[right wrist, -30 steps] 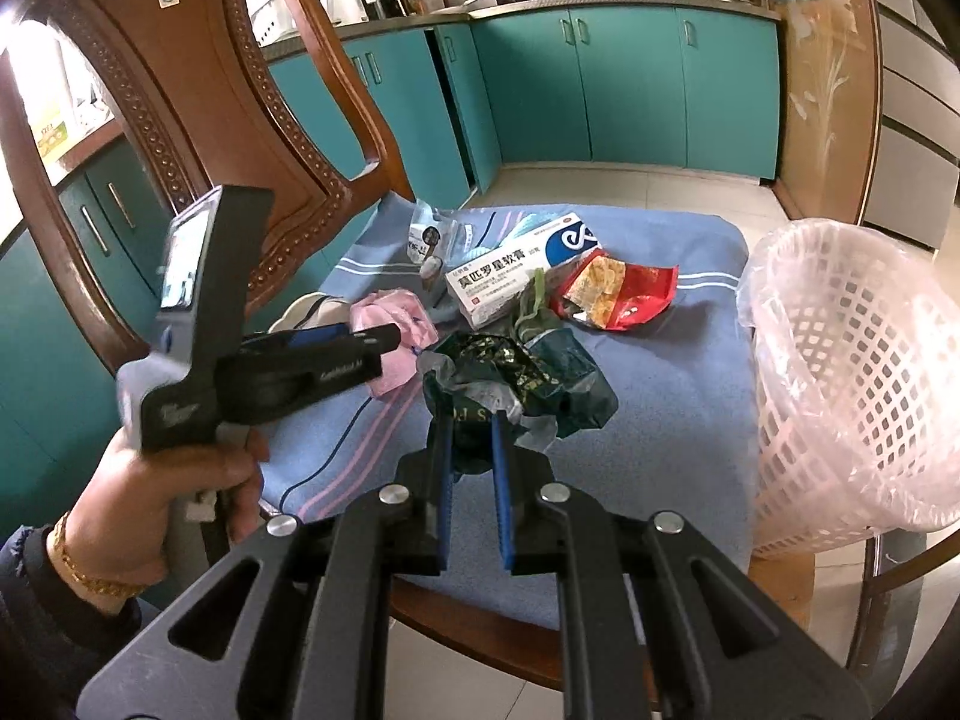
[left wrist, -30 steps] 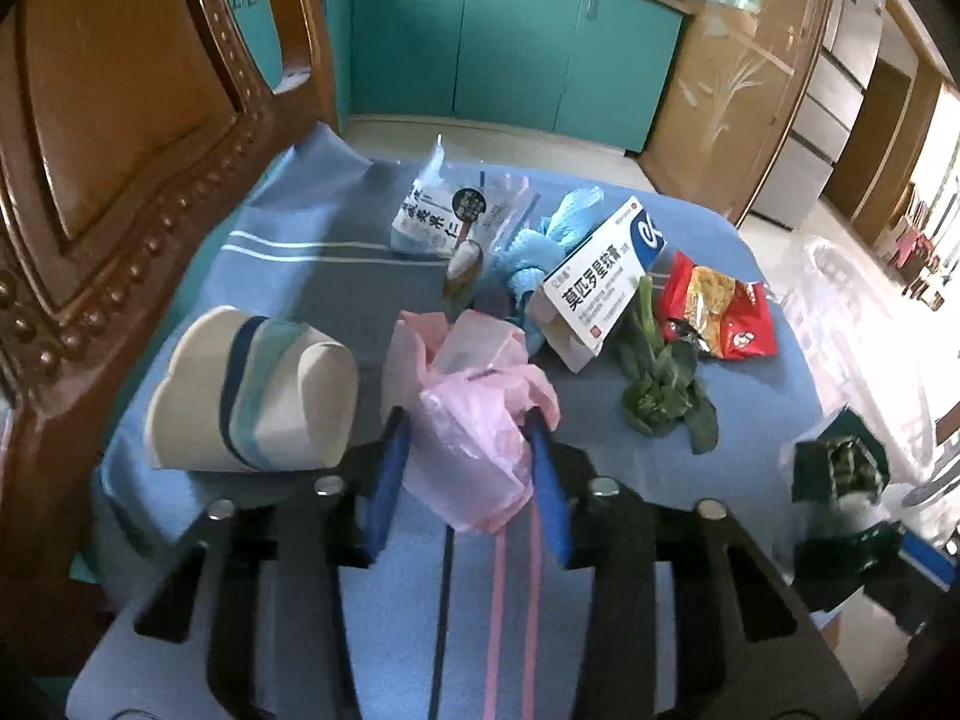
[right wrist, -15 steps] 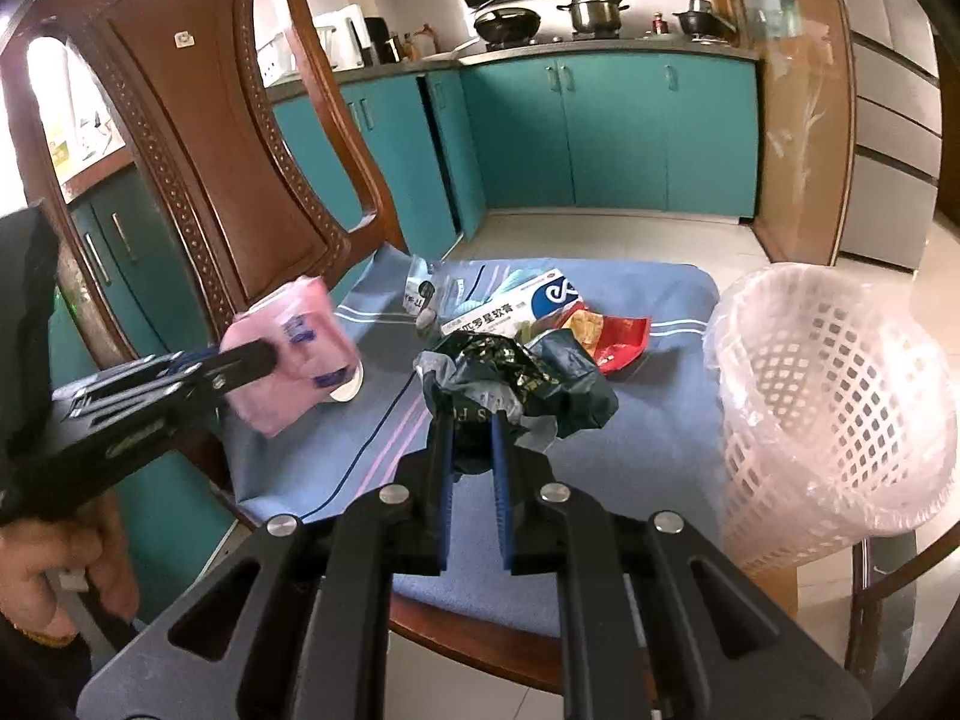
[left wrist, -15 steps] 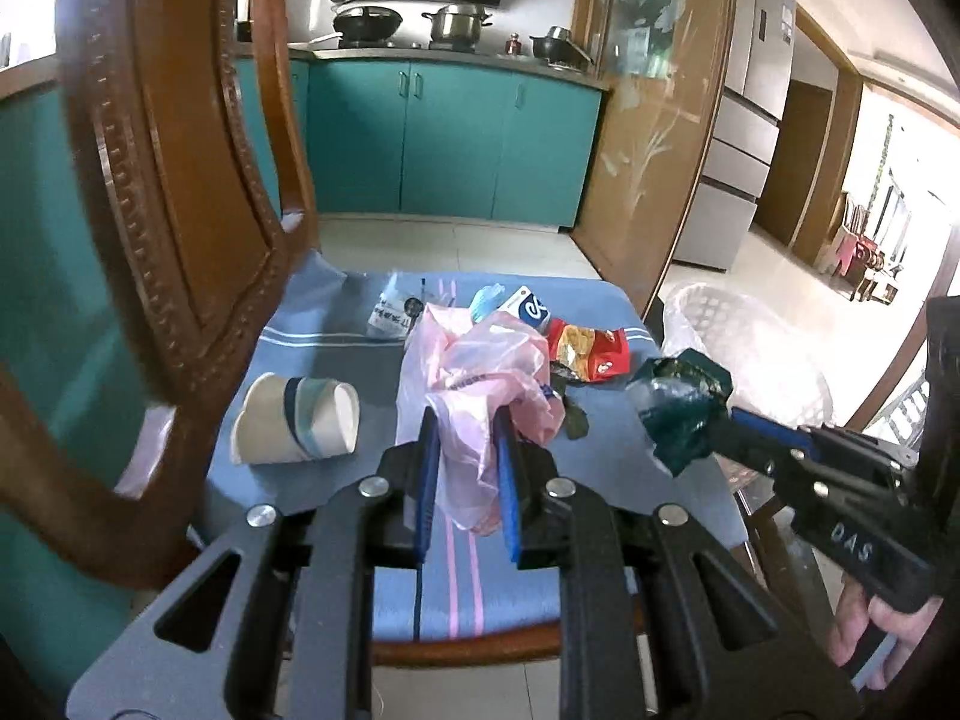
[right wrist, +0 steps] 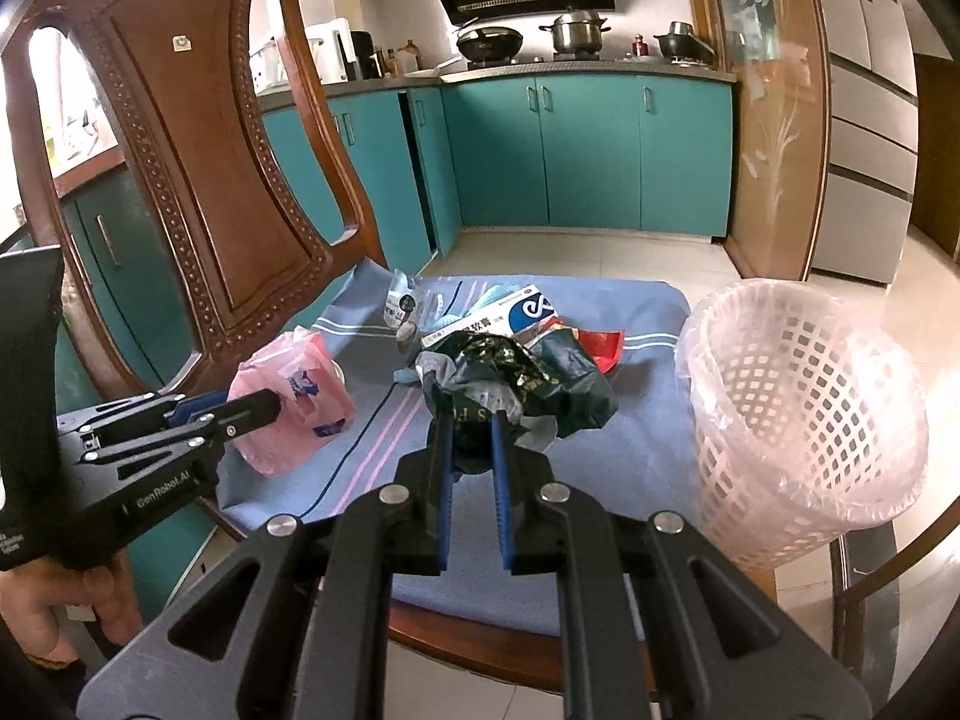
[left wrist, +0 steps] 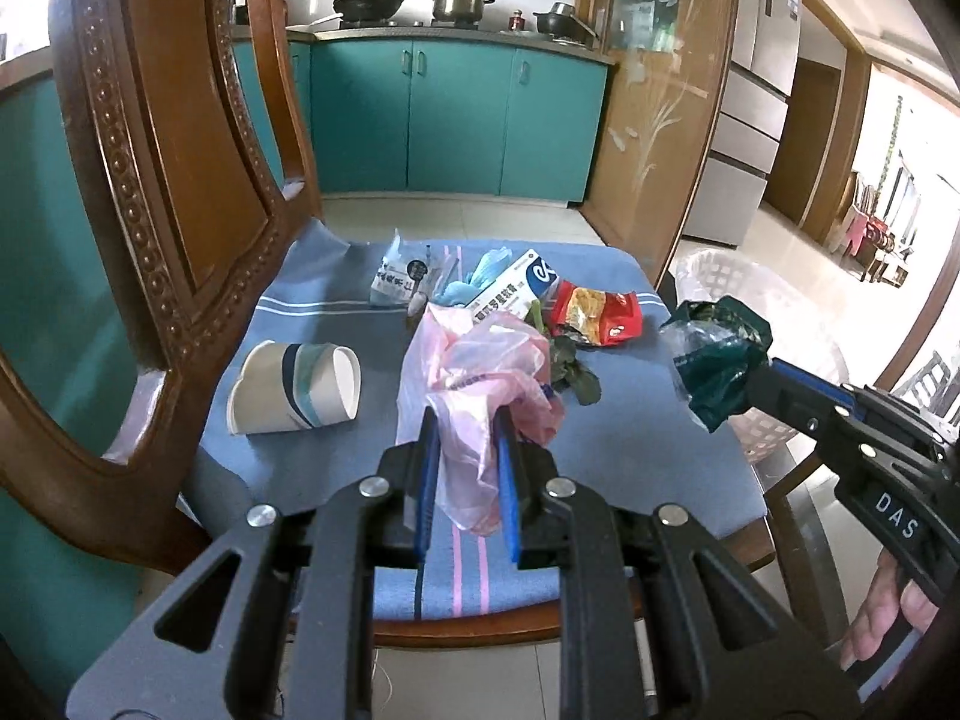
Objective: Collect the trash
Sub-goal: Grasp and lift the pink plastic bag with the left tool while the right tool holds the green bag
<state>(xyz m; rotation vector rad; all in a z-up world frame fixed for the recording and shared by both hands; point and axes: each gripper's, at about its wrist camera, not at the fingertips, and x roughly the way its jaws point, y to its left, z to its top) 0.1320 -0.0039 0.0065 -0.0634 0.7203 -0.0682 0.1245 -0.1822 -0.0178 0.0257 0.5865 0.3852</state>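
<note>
While both grippers hang above the blue striped cloth (left wrist: 630, 420) that covers the chair seat, each one has trash pinched between its fingers. The left gripper (left wrist: 465, 420) has its fingers drawn narrow on a crumpled pink plastic bag (left wrist: 480, 372), which hangs clear of the cloth and droops below the blue pads; these fingers have just been closing on it, with the bag between them. From the right wrist view the same left gripper (right wrist: 270, 402) shows at the left edge, the pink bag bunched at its tips in front of the carved wooden chair back (right wrist: 198, 180). The right gripper (right wrist: 468, 420) is clamped nearly closed on a dark green foil wrapper (right wrist: 516, 378), lifted above the cloth and just left of the white lattice basket (right wrist: 804, 408) lined with clear plastic, which stands beside the seat. On the cloth lie a paper cup (left wrist: 294, 390) tipped on its side near the chair back, a white and blue medicine box (left wrist: 516, 294), a red snack packet (left wrist: 594, 312), a small clear sachet (left wrist: 402, 276), a bunched light blue glove (left wrist: 480, 276) and some dark green leaves (left wrist: 570, 366) between the pink bag and the red packet. Teal kitchen cabinets (right wrist: 588, 150) stand well behind.
</note>
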